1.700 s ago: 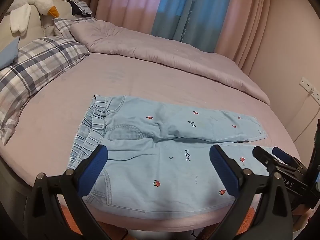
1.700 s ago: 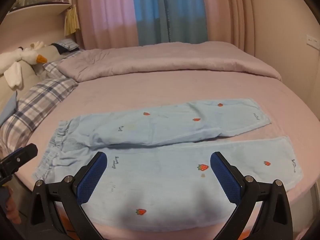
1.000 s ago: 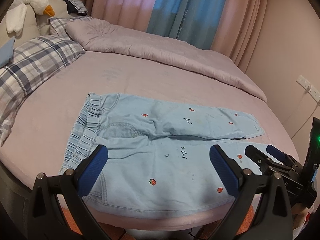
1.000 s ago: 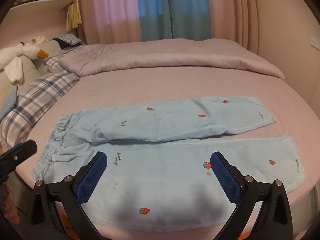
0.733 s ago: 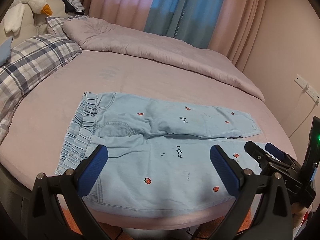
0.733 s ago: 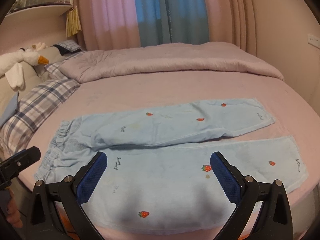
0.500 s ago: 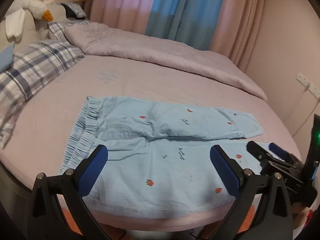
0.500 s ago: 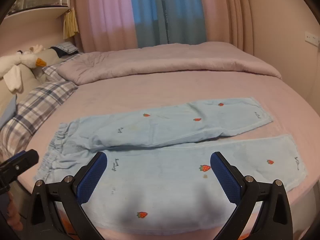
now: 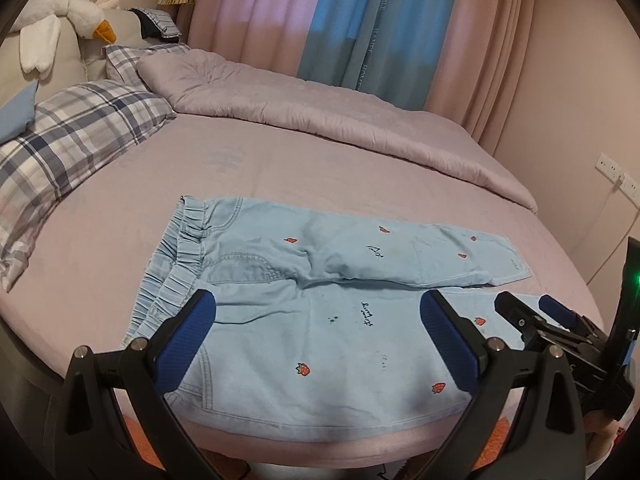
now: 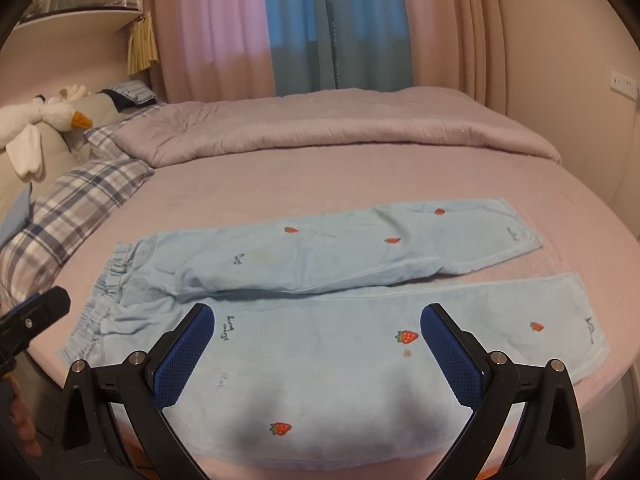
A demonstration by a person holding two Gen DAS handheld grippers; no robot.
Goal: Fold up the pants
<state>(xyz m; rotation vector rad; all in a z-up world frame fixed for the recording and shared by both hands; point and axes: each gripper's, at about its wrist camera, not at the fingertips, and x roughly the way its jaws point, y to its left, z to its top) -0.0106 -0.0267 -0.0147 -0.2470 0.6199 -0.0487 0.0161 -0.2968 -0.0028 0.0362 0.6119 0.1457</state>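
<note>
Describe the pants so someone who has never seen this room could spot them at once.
Start at the big bed with the pale purple sheet, in front of the pink and blue curtains. The pants lie spread flat on its near edge, gathered waistband towards the plaid pillow. They are the only light blue denim there, dotted with small red strawberries, unlike the plain folded quilt behind.
</note>
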